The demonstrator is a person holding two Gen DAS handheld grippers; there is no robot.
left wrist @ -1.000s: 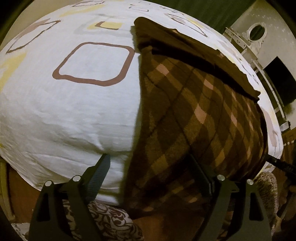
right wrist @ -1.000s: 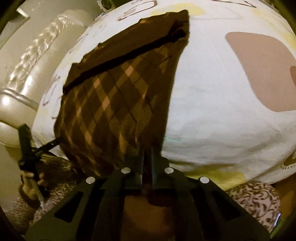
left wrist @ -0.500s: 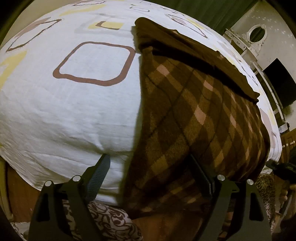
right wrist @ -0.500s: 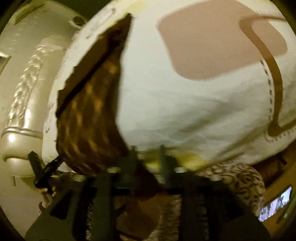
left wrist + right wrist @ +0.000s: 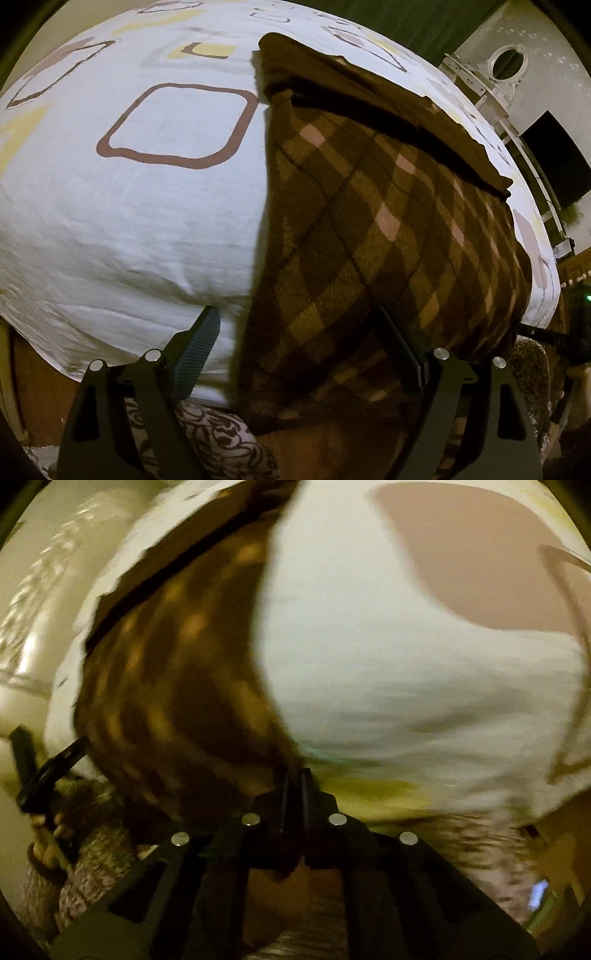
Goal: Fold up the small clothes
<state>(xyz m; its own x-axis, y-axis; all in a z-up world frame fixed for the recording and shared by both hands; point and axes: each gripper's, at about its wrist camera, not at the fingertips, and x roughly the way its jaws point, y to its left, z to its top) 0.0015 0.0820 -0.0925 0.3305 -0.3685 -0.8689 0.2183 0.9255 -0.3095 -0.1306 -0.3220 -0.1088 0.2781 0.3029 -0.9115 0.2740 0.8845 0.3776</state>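
Left wrist view: the left gripper (image 5: 299,345) has its jaws wide apart. One finger stands over the white bed sheet (image 5: 147,229); the other stands over the brown checked garment (image 5: 388,229). The near edge of the garment lies between the fingers, but neither pad presses on it. The garment lies spread on the bed, right of the brown outlined square print (image 5: 177,125), its dark plain band along the far edge. Its near part hangs over the edge of the bed. A patterned fabric (image 5: 218,435) shows below the bed edge. A white cabinet with an oval opening (image 5: 506,62) stands at the far right.

Right wrist view: the picture is blurred by motion. The right gripper (image 5: 293,782) has its jaws together at the near edge of the bed, where the garment (image 5: 177,672) meets the sheet (image 5: 388,686). Whether cloth is caught between them cannot be told. At the lower left a hand (image 5: 46,843) holds the other gripper's handle, beside the garment's hanging edge.
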